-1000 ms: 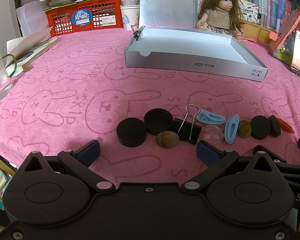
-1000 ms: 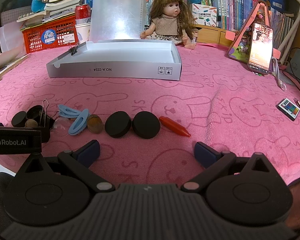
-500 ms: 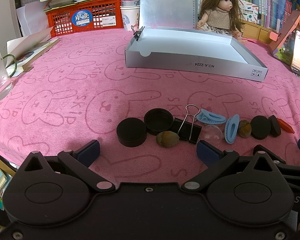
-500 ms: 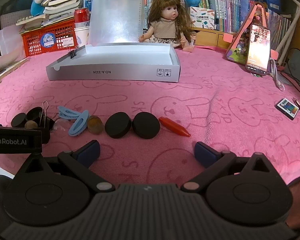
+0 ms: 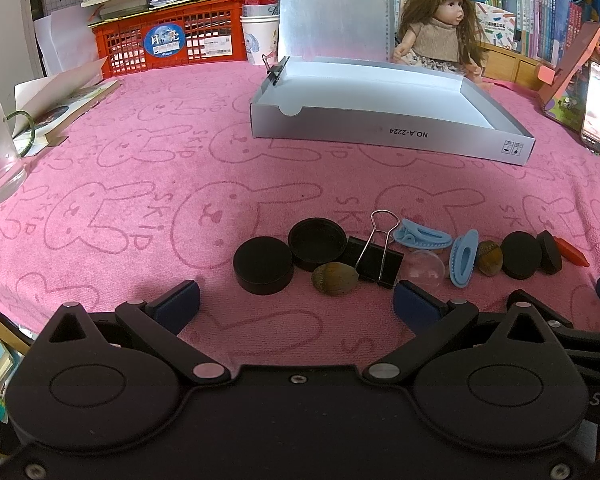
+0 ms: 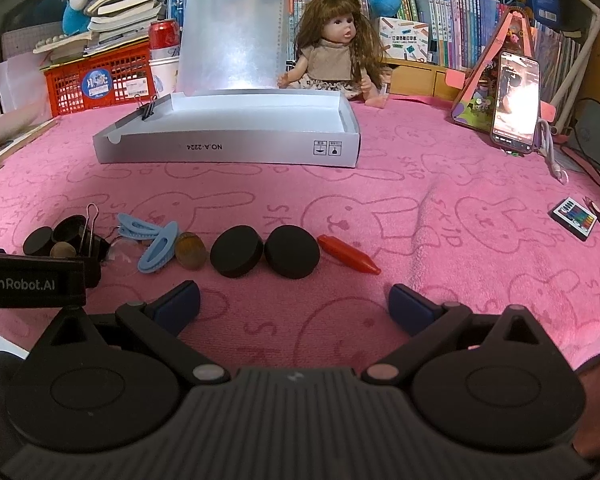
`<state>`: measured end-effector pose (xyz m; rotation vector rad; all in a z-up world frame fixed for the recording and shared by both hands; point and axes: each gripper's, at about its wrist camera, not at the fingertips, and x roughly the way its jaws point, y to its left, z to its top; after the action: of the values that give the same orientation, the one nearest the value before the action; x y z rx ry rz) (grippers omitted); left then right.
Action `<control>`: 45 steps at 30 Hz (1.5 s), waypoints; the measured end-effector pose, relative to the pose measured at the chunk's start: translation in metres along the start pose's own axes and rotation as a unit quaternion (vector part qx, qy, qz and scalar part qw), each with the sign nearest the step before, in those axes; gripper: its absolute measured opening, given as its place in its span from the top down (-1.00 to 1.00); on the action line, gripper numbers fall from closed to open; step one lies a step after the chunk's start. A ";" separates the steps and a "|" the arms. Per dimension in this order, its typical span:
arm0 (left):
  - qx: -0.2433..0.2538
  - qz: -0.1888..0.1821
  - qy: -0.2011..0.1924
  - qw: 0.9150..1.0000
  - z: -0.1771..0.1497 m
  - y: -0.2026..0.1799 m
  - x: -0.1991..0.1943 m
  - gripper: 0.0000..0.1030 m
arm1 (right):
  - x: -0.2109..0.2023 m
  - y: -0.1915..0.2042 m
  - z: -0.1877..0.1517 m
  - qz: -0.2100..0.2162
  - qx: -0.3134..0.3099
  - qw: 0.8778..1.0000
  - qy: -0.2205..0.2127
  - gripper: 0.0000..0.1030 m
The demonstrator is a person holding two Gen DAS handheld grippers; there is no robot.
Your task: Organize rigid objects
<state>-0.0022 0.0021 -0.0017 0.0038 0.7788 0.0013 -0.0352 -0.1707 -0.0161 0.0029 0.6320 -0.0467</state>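
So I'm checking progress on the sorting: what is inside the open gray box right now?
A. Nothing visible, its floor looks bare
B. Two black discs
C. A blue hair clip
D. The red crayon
A: the gray box shows only a bare pale floor, while the black discs, red crayon and blue hair clips all lie on the pink cloth in front of it.
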 end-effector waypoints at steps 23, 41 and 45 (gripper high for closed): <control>-0.009 -0.058 -0.029 0.998 0.000 0.008 -0.014 -0.43 | -0.014 0.001 0.003 0.055 -0.002 0.998 -0.023 0.02; 0.012 -0.087 -0.058 0.994 -0.006 0.003 -0.024 0.27 | -0.003 -0.020 0.012 0.049 0.017 0.998 -0.029 0.21; 0.013 -0.082 -0.059 0.995 -0.007 0.006 -0.019 0.41 | 0.002 -0.019 0.014 0.053 0.020 0.998 -0.030 0.19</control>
<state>-0.0209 0.0076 0.0070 -0.0356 0.6593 -0.1629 -0.0263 -0.1905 -0.0051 0.0726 0.5695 0.0429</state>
